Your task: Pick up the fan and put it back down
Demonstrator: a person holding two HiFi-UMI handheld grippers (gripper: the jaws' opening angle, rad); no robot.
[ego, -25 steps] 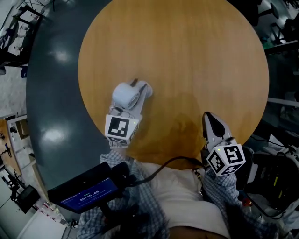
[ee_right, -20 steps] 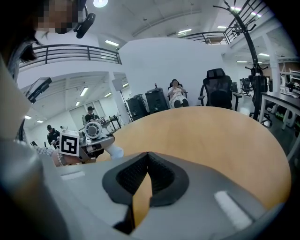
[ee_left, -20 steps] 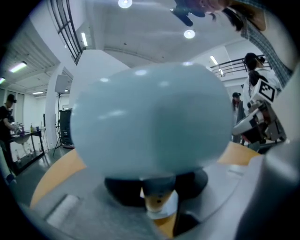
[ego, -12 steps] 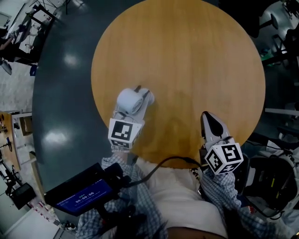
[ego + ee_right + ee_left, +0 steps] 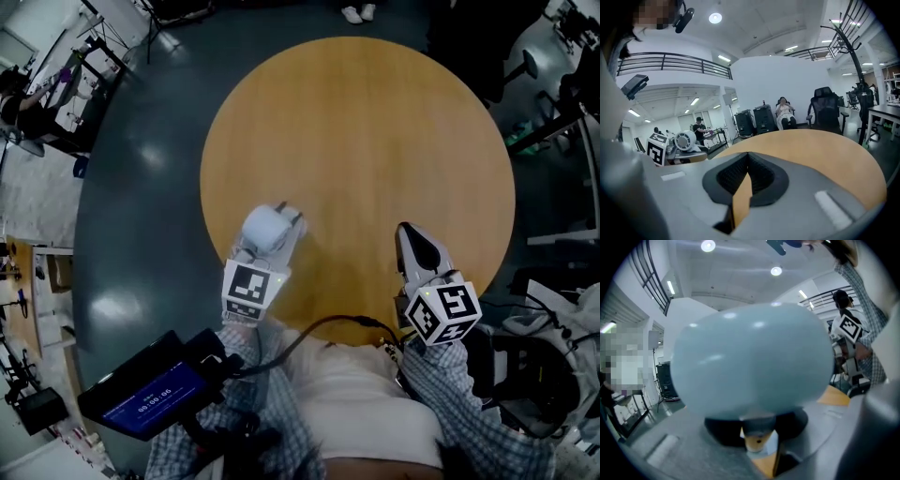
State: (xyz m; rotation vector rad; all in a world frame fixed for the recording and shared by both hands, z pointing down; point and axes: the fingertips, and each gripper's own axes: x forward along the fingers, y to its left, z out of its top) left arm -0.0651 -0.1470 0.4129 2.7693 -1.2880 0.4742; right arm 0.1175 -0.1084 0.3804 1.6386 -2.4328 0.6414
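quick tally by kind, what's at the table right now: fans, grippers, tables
fan: 1, held off the table in the left gripper
grippers: 2, the left gripper and the right gripper, which is shut and empty
round wooden table: 1
total: 4

You are working in a large open lab or recording studio, not a home. Your round wooden tabletop (image 5: 375,141) stands alone on a polished dark grey floor (image 5: 141,216). Around it are metal stands and rigs (image 5: 89,70), tall black equipment cases (image 5: 754,121), a black high-backed office chair (image 5: 826,110) and a dark desk (image 5: 886,111). A railed mezzanine gallery (image 5: 670,61) and round ceiling lights (image 5: 715,18) sit above white walls. A seated person (image 5: 785,112) is beside the cases.
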